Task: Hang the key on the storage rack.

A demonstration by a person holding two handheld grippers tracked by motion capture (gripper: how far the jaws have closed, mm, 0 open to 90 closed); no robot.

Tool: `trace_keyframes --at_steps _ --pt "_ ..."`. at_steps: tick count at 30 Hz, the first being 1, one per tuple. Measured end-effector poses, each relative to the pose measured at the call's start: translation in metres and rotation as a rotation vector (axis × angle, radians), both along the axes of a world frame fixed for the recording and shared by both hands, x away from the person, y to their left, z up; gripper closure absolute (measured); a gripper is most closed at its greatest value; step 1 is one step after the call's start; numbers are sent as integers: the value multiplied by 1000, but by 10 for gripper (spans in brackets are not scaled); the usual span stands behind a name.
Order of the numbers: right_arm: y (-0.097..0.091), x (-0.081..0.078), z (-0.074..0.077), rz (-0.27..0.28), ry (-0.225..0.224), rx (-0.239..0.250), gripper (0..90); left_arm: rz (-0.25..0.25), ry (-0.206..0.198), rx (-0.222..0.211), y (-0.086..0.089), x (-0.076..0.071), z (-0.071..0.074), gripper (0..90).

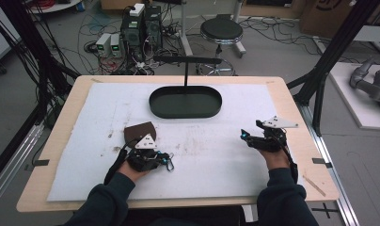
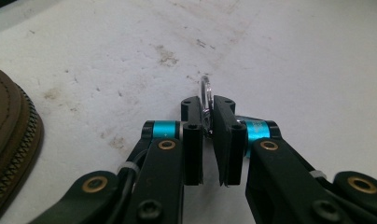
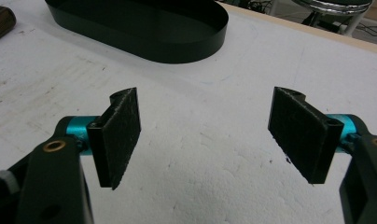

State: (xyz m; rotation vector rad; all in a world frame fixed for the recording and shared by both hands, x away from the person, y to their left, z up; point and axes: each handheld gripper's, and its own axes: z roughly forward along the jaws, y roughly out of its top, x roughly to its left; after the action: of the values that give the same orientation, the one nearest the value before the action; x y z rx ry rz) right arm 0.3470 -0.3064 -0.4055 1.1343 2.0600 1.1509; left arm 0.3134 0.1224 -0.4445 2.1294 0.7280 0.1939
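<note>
Left hand-held gripper (image 2: 206, 140) has its jaws squeezed nearly together on a small silver metal ring (image 2: 205, 100), which stands on edge between the pads and pokes out past their tips. In the high view this same hand-held gripper (image 1: 167, 162) sits low over the white mat (image 1: 84, 141) at the near left of the bench (image 1: 66, 103), with the ring's clip showing at its tip, toward the middle of the mat. Just behind it on the mat lies a brown leather pouch (image 1: 140, 131), whose stitched edge also shows at the left of the left gripper view.

Right hand-held gripper (image 3: 205, 135) has its jaws spread wide apart with nothing between them, only bare mat below. In the high view it (image 1: 250, 134) hovers at the near right of the mat, well apart from the left one, its jaws pointing left and toward the far side.

At the far middle of the mat rests a black oval tray (image 1: 186, 113) with a thin upright post rising from it and a crossbar on top. The mat is stained with brownish marks near the pouch. Beyond the bench, a round stool (image 1: 221, 30) stands on the floor among cables and computer boxes.
</note>
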Motion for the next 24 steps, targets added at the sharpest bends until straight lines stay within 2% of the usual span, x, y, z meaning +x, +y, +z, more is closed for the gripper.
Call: trace_keyframes --at_steps 2,3,8,11,13,14,15,16,20,24 --pt "0 0 0 0 1 -1 256 -1 8 -5 0 0 0 834" --pt "0 0 0 0 0 0 256 -4 9 -6 0 0 -1 872" --pt "0 0 0 0 0 3 256 -2 9 3 -1 0 0 879" --pt "0 -1 1 2 -2 2 256 9 16 -10 0 1 1 881" --pt "-1 -1 1 0 -4 9 256 43 2 -79 6 1 8 882" --pt "-1 -1 1 0 -4 9 256 43 2 -79 6 1 8 882" --pt "-2 -1 1 -5 -4 16 256 62 -6 -134 12 2 12 882" --pt "-2 0 1 -4 -5 15 256 62 -6 -134 12 2 12 882" --pt "-2 -2 2 -2 -6 14 257 91 -27 -215 23 3 17 882" --pt "-2 -2 2 0 -11 15 257 111 -56 -261 31 4 23 882"
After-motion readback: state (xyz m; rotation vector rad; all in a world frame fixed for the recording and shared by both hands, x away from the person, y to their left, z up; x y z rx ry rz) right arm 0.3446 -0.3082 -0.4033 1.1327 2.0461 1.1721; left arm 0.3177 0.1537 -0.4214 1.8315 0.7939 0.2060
